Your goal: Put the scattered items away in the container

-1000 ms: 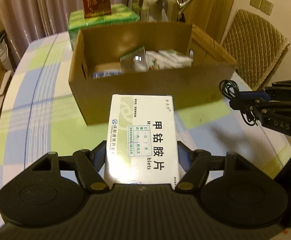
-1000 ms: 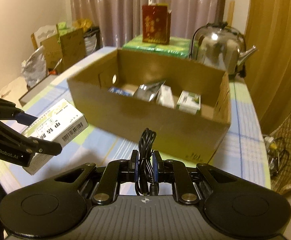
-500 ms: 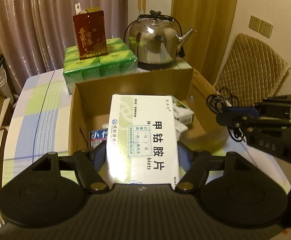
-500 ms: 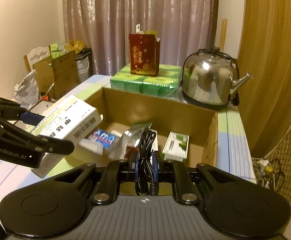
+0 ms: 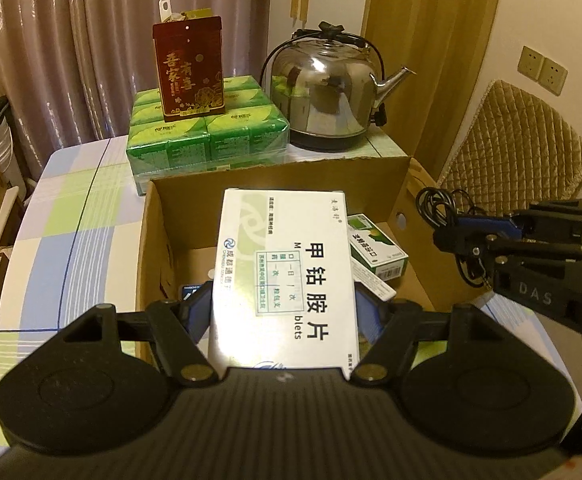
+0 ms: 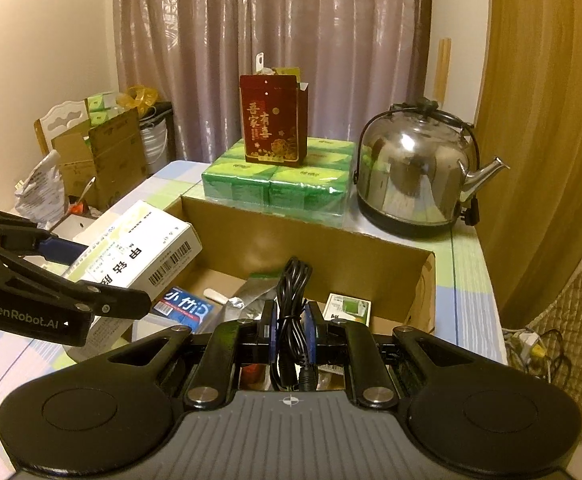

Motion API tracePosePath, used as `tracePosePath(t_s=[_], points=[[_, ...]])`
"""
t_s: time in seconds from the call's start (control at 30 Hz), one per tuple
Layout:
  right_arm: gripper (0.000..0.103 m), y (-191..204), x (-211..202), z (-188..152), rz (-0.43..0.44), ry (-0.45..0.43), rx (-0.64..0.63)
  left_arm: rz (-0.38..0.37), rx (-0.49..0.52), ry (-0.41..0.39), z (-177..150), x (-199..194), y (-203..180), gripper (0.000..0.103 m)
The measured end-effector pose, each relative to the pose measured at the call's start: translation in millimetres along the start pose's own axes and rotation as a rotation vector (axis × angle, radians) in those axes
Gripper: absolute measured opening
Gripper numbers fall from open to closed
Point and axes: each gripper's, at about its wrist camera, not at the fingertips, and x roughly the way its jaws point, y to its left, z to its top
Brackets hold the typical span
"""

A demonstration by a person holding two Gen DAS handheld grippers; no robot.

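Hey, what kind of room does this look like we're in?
Probably a home dining area: a checked-cloth table holding a steel kettle and green tissue packs, with curtains behind.

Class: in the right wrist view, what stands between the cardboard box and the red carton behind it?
A shrink-wrapped block of green packs stands behind the box, and the red carton sits on it.

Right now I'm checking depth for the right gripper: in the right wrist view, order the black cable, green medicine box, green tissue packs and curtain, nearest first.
1. black cable, clamped in the right gripper.
2. green medicine box, just ahead, inside the cardboard box.
3. green tissue packs, behind the box's far wall.
4. curtain, at the back.
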Motion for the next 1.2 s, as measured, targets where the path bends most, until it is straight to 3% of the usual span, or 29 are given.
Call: tracePosePath(t_s=[1.2], points=[[0.011,-22,37,-4,-0.009,0.053,0.06,0.021,-0.031,0.039,16,53,13,0.067]])
